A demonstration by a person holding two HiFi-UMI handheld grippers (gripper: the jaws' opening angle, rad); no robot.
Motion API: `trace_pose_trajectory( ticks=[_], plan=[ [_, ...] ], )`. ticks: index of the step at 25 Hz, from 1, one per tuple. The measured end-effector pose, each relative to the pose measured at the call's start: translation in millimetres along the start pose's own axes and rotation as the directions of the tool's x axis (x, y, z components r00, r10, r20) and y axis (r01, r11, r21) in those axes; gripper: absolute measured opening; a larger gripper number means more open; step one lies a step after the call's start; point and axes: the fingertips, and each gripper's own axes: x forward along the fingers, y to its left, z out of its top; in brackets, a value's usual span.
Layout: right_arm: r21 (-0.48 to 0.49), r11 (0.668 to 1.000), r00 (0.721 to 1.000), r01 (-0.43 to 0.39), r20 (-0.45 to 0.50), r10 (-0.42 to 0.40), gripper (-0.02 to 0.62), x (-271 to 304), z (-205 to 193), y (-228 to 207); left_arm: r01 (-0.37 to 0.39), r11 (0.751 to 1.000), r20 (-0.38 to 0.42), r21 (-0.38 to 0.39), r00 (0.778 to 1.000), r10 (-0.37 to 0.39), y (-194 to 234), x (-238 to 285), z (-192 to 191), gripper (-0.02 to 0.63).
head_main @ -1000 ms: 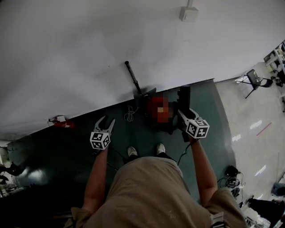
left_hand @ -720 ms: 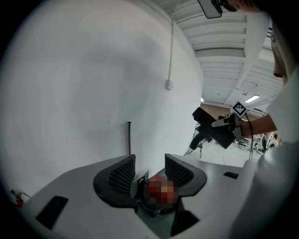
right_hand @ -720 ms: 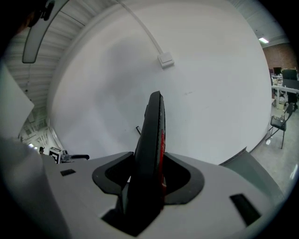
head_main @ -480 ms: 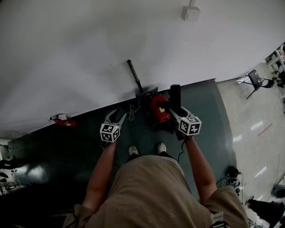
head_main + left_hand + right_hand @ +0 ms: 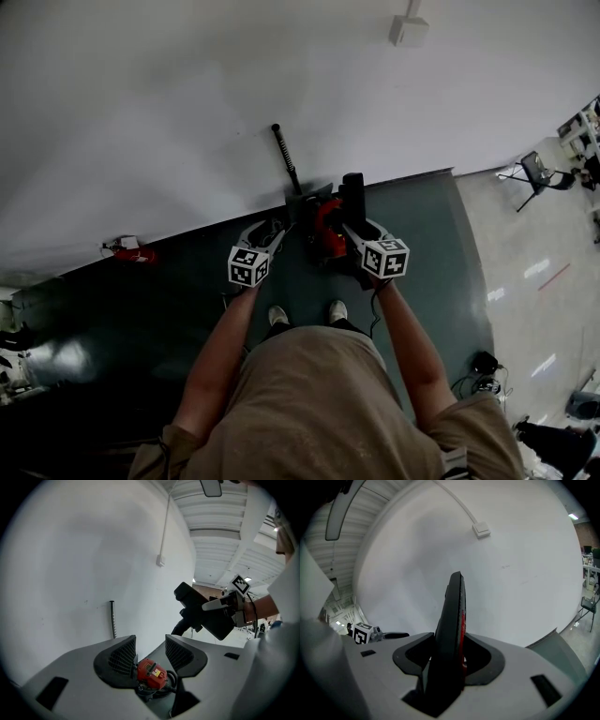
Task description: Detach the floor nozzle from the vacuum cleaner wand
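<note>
Right gripper [image 5: 449, 649]: jaws clamped on the flat black floor nozzle [image 5: 452, 606], held on edge off the floor.
Left gripper [image 5: 150, 652]: jaws apart, empty.
Red vacuum body [image 5: 151, 673]: on the green floor mat [image 5: 422, 234], just past both grippers.
Ribbed rod [image 5: 284, 161]: leans on the wall [image 5: 187, 112].
Next move: probably clamp the left gripper on the black tube [image 5: 180, 628] under the nozzle, likely the wand, then pull straight apart.

Left gripper [image 5: 150, 652] jaws stand apart, the red vacuum body [image 5: 151, 673] showing beyond them; right gripper [image 5: 212, 605] clamps a black part [image 5: 213, 623]; ribbed tube [image 5: 113, 619] leans on the wall [image 5: 84, 550].
</note>
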Motion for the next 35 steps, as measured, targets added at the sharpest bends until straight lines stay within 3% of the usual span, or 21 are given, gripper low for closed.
trace_pose_trajectory(
  ticks=[9, 24, 35],
  plan=[
    [-0.019, 1.000, 0.998, -0.025, -0.052, 0.024, 0.201, 23, -21, 27, 0.042, 0.999, -0.034, 0.009, 0.999, -0.042, -11, 13, -8, 0.207],
    [-0.015, 1.000, 0.978, 0.000, -0.206, -0.003, 0.201, 64, -93, 28, 0.038, 0.999, -0.240, -0.023, 0.970, -0.043, -3, 12, -103, 0.207],
    [-0.021, 1.000, 0.970, -0.006, -0.242, 0.001, 0.201, 69, -102, 28, 0.001, 0.999, -0.216, -0.043, 0.976, -0.010, 11, 6, -94, 0.207]
  ],
)
